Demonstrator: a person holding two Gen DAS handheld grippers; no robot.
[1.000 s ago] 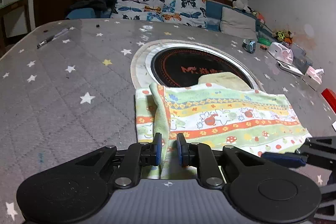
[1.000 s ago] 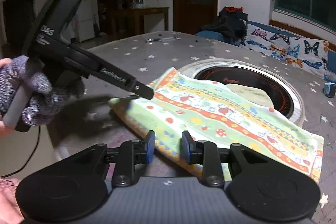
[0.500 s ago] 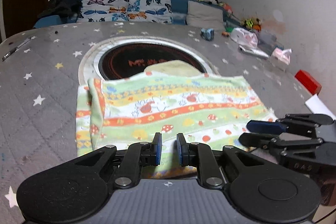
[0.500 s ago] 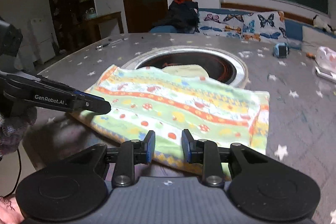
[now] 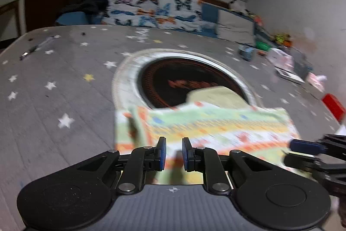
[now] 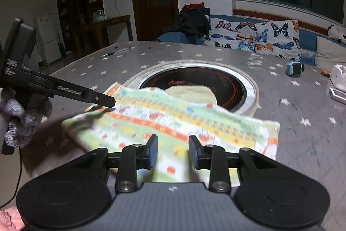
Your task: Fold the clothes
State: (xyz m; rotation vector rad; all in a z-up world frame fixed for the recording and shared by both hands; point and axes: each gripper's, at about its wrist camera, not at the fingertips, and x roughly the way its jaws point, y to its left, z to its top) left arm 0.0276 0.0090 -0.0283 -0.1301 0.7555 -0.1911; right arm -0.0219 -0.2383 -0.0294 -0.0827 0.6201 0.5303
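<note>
A green, orange and white patterned cloth (image 5: 216,129) lies flat on the grey star-print table (image 5: 64,83), partly over a round black inset (image 5: 183,81). It also shows in the right wrist view (image 6: 173,120). My left gripper (image 5: 173,153) is open above the cloth's near edge, holding nothing. My right gripper (image 6: 173,151) is open and empty above the cloth's near edge. The right gripper's fingers (image 5: 307,147) show at the right of the left view. The left gripper's fingers (image 6: 101,99) reach over the cloth's left corner.
A pen (image 6: 114,53) lies at the table's far left. A small blue object (image 6: 294,68), white boxes (image 5: 289,75) and a red box (image 5: 333,104) sit along the right side. A butterfly-print sofa (image 6: 255,36) and dark clothes (image 6: 190,18) stand behind the table.
Both grippers have shifted over the cloth's near edge, and the right gripper's jaws have spread wider. The cloth still lies flat on the table.
</note>
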